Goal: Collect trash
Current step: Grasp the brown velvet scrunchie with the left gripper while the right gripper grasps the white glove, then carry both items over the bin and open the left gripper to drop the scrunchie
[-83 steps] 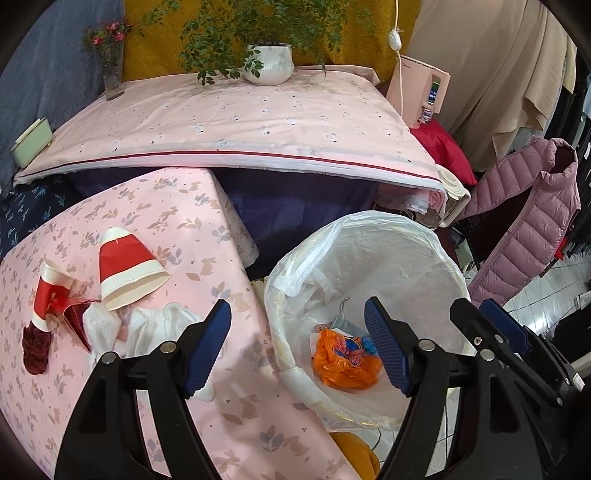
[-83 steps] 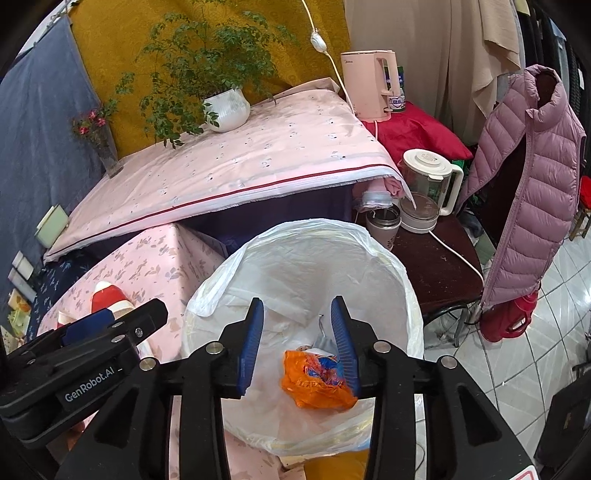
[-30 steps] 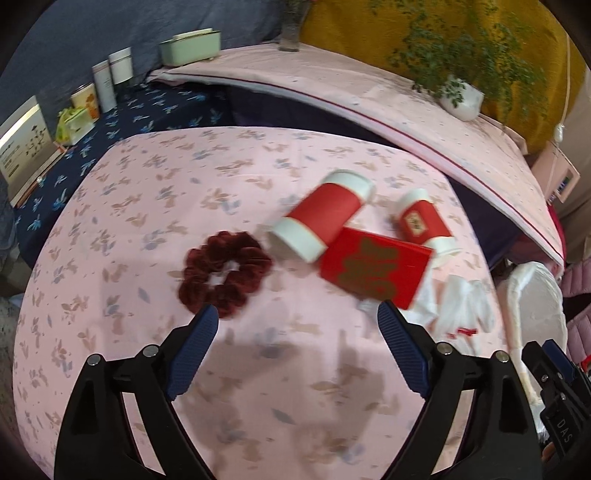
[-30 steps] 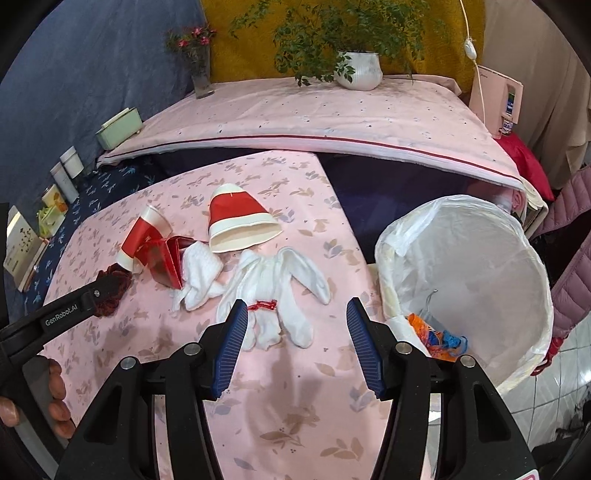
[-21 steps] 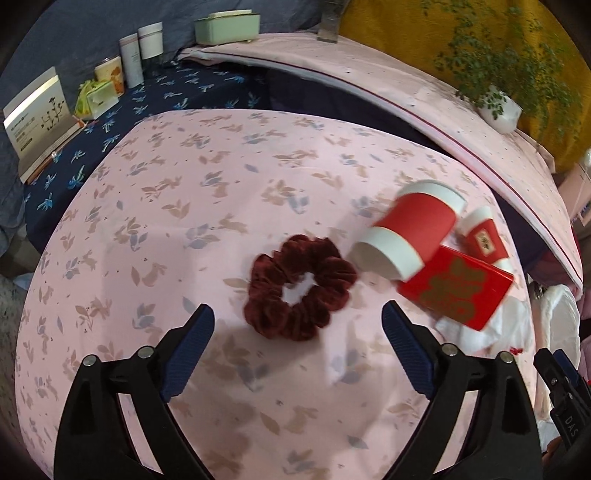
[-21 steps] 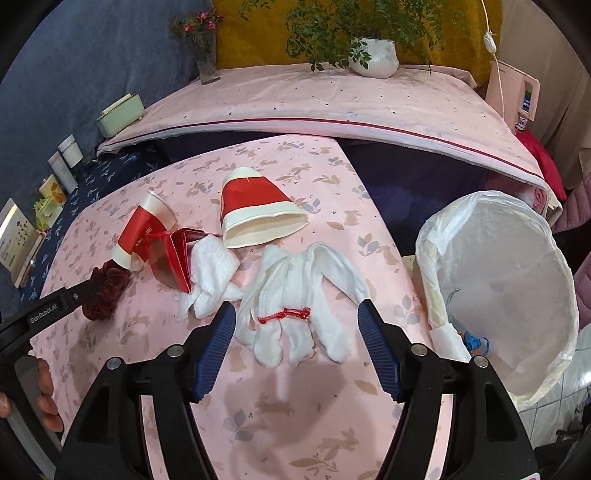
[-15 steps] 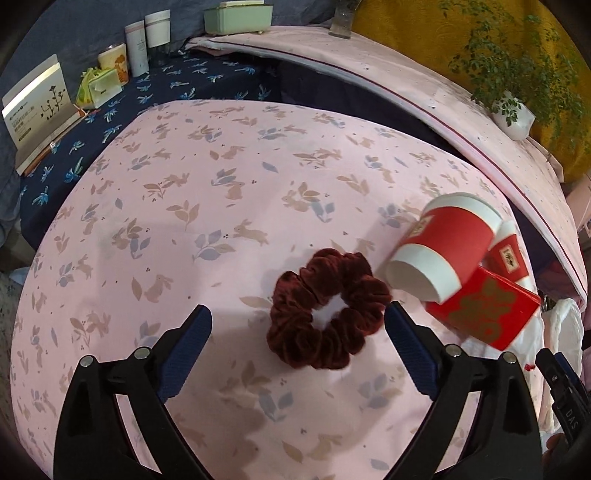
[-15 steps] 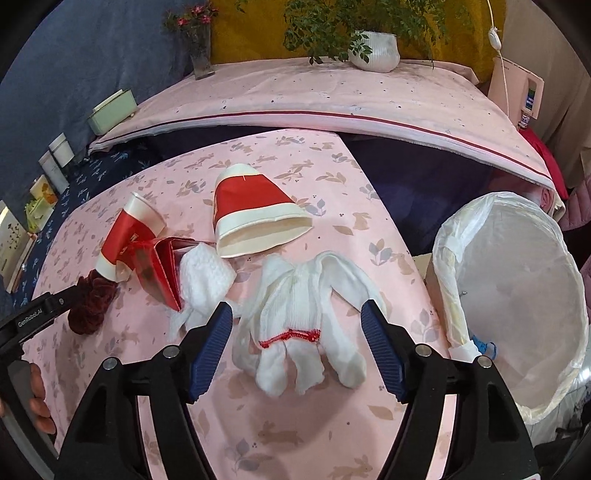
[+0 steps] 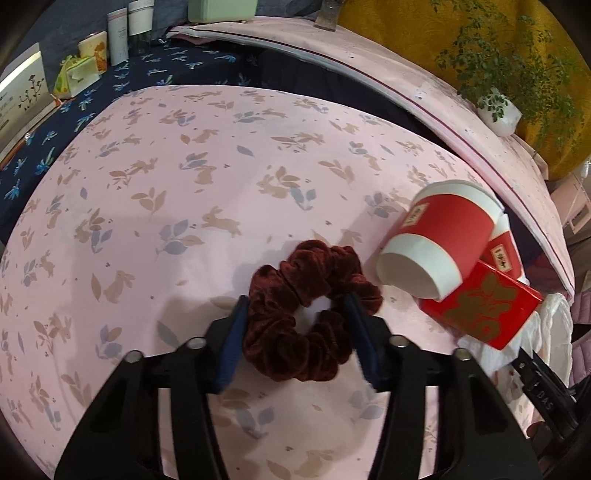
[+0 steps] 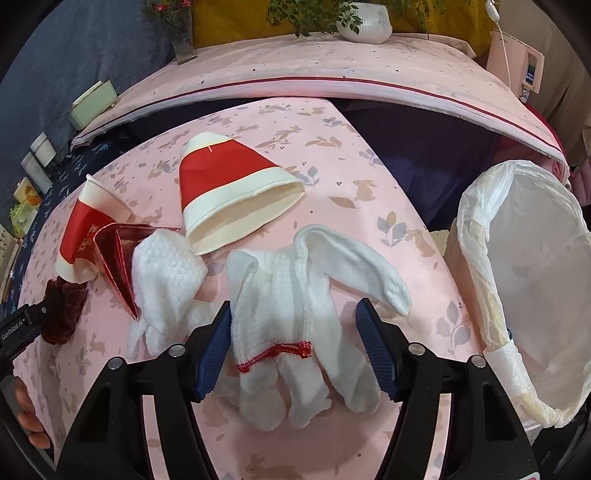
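Note:
A dark red velvet scrunchie (image 9: 291, 332) lies on the pink rabbit-print tablecloth (image 9: 166, 192). My left gripper (image 9: 295, 300) straddles it, jaws closing, both blue pads against its sides. To its right lie a red paper cup (image 9: 439, 240) on its side and a red packet (image 9: 484, 310). In the right wrist view my right gripper (image 10: 294, 302) stands over a pair of white gloves (image 10: 288, 295) with a red cuff thread. Its jaws are closing with the gloves between them; the left pad touches the cuff, the right pad stands clear. A bin lined with a white bag (image 10: 480, 236) waits at the right.
A flattened red-and-cream cup (image 10: 229, 184), a small red cup (image 10: 88, 221) and a fluffy white cloth (image 10: 166, 273) lie beyond the gloves. A raised pink-covered surface with a potted plant (image 10: 364, 22) borders the far side. Tins and boxes (image 9: 118, 33) stand far left.
Both grippers came away from the bin and sank toward the table. The left jaws narrowed from wide apart onto the scrunchie. The right gripper dropped over the gloves.

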A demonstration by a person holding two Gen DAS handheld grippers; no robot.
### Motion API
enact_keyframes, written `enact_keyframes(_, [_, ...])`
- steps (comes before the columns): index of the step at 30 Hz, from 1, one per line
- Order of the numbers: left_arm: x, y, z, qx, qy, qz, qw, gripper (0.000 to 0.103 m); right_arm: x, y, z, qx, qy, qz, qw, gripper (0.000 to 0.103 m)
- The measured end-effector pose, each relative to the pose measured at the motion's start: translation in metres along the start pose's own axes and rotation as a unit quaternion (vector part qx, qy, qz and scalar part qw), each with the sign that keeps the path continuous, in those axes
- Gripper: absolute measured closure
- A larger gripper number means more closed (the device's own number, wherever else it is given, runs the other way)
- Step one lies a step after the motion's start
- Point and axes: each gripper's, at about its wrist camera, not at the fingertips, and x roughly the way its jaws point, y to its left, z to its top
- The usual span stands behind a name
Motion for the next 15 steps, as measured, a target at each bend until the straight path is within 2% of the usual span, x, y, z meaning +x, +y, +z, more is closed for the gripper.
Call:
enact_keyframes(1, [-0.001, -0.002, -0.001, 0.000, 0.000, -0.005, 1.0000, 0.067, -0.001, 0.000, -0.001, -0.002, 0.000, 0.002, 1.000, 0.049])
enact_keyframes(6, [-0.008, -0.016, -0.012, 0.009, -0.002, -0.012, 0.9999, 0.084, -0.006, 0.002, -0.008, -0.009, 0.001, 0.011, 1.000, 0.068])
enact_keyframes(9, [-0.018, -0.027, -0.022, 0.021, -0.001, -0.015, 0.9997, 0.087, -0.011, 0.001, -0.015, -0.008, 0.006, 0.021, 1.000, 0.080])
enact_keyframes(15, [-0.036, -0.048, -0.042, 0.037, 0.004, -0.023, 0.9990, 0.089, -0.028, -0.005, -0.031, -0.006, 0.009, 0.036, 0.999, 0.086])
